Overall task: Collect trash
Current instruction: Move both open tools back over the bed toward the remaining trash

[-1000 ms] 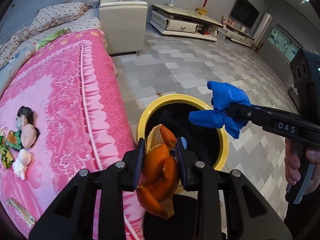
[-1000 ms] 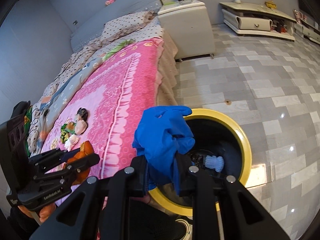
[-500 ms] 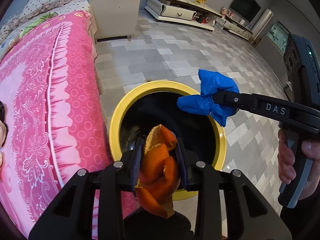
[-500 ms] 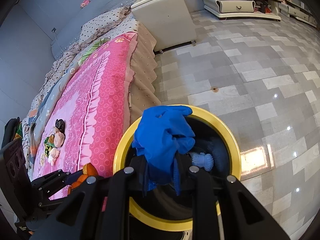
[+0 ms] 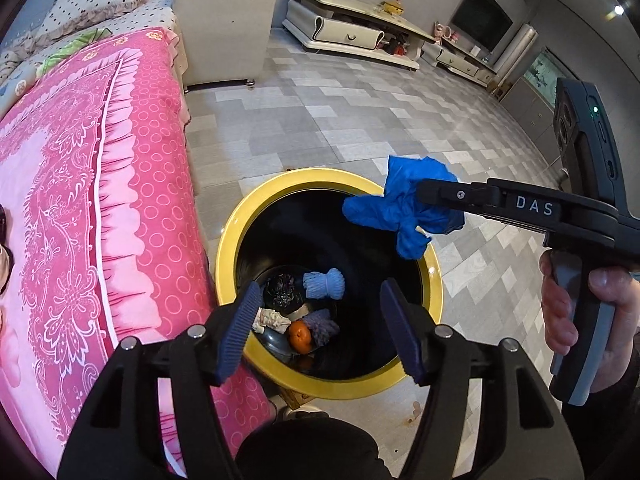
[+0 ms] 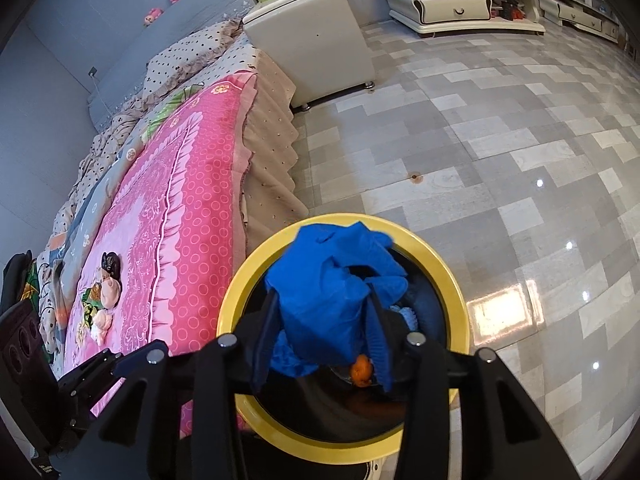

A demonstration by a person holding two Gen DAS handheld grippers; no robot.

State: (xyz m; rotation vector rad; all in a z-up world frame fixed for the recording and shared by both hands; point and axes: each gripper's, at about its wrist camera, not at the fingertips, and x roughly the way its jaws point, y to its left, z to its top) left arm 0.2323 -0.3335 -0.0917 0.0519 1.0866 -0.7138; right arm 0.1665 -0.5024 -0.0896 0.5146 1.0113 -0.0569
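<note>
Left wrist view: my left tongs (image 5: 320,328) have just been opening and are holding nothing; the orange peel (image 5: 300,337) is lying down in the yellow bin (image 5: 240,224). My right tongs (image 6: 320,338) are opening too, the blue glove (image 6: 328,300) hanging loosely between them over the bin. Next, I think, shaking it off. The glove is hiding most of the bin's bottom.

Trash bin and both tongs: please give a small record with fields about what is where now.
bin: yellow-rimmed bin on the tiled floor beside the pink bed cover
in bin: orange peel, blue mesh wads, other scraps
left tongs: have just been opening; nothing between them, above the bin
right tongs: have just been opening; blue glove between them, above the bin
left on bed: small scraps
</note>
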